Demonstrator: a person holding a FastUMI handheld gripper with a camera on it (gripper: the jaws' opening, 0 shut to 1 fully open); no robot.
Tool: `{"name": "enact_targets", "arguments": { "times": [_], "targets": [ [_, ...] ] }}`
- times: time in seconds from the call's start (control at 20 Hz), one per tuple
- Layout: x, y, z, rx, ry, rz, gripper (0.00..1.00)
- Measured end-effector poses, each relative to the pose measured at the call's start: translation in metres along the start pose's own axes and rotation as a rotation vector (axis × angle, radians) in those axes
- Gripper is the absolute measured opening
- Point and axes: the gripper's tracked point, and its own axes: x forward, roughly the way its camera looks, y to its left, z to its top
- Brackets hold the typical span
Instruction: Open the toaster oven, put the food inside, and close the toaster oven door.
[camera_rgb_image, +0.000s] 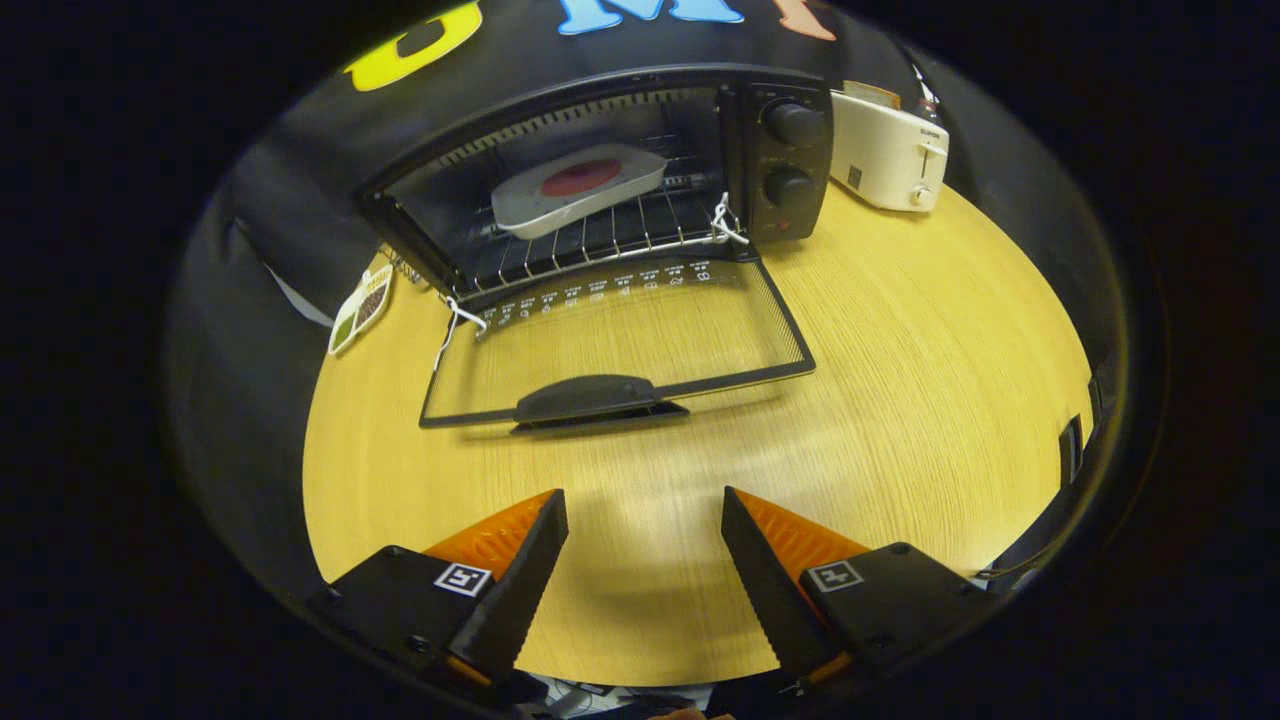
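Observation:
A black toaster oven (790, 160) stands at the far side of the wooden table, well beyond my fingers. Its glass door (620, 340) is folded down flat toward me, with the dark handle (590, 398) at its near edge. Inside, on the wire rack (600, 240), lies a white tray with a round red piece of food (580, 180). My gripper (645, 500) hovers over the table in front of the door handle, open, with nothing between the orange-and-black fingers (510, 560).
A white pop-up toaster (885, 150) stands to the right of the oven. A small card with food pictures (360, 308) lies at the table's left edge beside the oven. Bare wooden tabletop (930, 380) stretches between the door and my fingers.

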Motion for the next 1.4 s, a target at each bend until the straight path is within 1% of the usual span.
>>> {"name": "enact_targets", "arguments": {
  "times": [0.2,0.5,0.7,0.9,1.25,1.4],
  "targets": [
    [0.011,-0.001,-0.004,-0.074,0.018,-0.055,0.98],
    [0.03,0.005,0.015,-0.143,-0.001,-0.11,0.98],
    [0.044,0.006,0.018,-0.126,0.024,-0.123,0.98],
    [0.051,0.009,0.03,-0.104,0.014,-0.122,0.99],
    [0.047,0.011,0.032,-0.104,0.032,-0.129,0.98],
    [0.035,0.012,0.037,-0.137,0.017,-0.129,0.98]
  ]
}}
